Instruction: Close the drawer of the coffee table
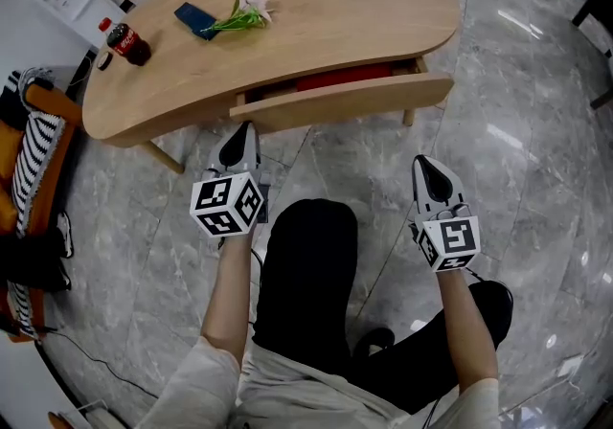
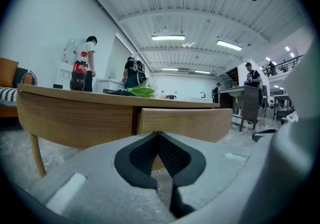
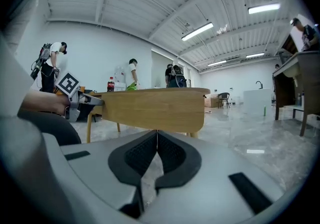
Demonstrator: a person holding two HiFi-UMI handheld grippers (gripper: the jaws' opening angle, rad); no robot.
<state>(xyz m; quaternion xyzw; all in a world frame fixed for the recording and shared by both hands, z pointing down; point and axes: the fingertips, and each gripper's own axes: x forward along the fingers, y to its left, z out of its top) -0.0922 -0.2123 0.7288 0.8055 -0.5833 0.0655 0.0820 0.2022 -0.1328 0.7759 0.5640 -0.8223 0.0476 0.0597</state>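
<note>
The wooden coffee table (image 1: 316, 25) has its drawer (image 1: 345, 100) pulled out toward me, with something red inside it. My left gripper (image 1: 241, 142) hovers just in front of the drawer front's left part, jaws shut and empty. The drawer front (image 2: 185, 123) fills the middle of the left gripper view. My right gripper (image 1: 428, 171) hangs lower, below the drawer's right end, also shut with nothing held. In the right gripper view the drawer front (image 3: 150, 110) shows edge-on, with my left gripper (image 3: 75, 97) at its left.
On the tabletop lie a cola bottle (image 1: 124, 42), a dark phone (image 1: 196, 19) and a flower (image 1: 244, 13). An orange chair with a striped cushion (image 1: 34, 154) stands left. My legs (image 1: 306, 274) are below the grippers. People stand in the background (image 3: 50, 65).
</note>
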